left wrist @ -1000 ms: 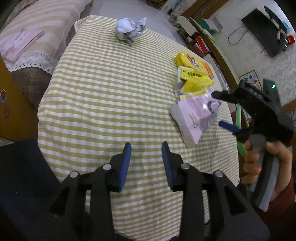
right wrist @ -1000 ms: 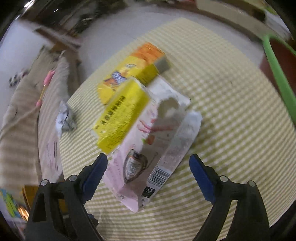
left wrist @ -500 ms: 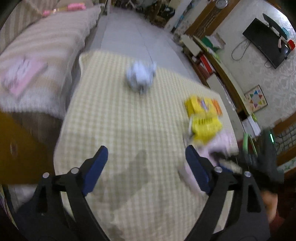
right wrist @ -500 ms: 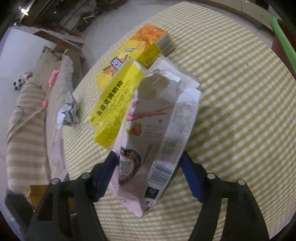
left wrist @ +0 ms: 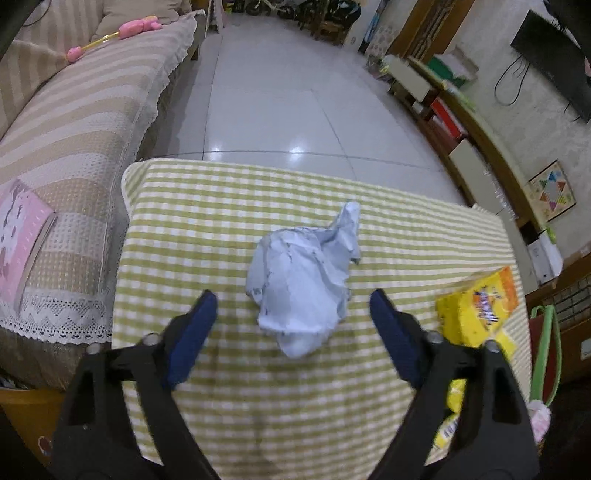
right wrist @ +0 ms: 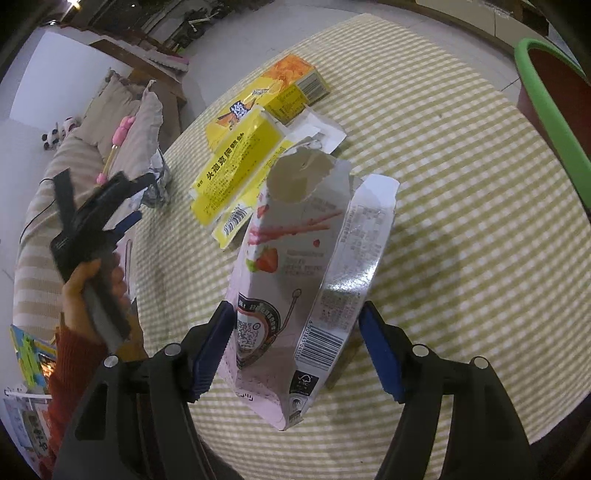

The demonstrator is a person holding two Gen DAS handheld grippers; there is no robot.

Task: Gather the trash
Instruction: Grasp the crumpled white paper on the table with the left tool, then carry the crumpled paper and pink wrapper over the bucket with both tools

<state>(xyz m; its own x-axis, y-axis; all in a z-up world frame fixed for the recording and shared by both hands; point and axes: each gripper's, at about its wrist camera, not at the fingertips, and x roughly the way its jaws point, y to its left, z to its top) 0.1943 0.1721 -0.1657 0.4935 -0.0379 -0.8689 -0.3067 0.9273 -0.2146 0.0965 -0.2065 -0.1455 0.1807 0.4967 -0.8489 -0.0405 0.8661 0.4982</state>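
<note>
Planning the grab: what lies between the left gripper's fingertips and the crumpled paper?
Only bare checked tablecloth, seen in the left wrist view; the closing left gripper straddles the crumpled paper without touching.

Dim indoor light, glare on floor tiles (left wrist: 295,151), fisheye-bent, darkened edges.

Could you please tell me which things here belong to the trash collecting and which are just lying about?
Trash: crumpled paper; pink snack box; yellow box; orange-yellow box.

Lying about: pink book and pink toy on the sofa; game board by the wall.
</note>
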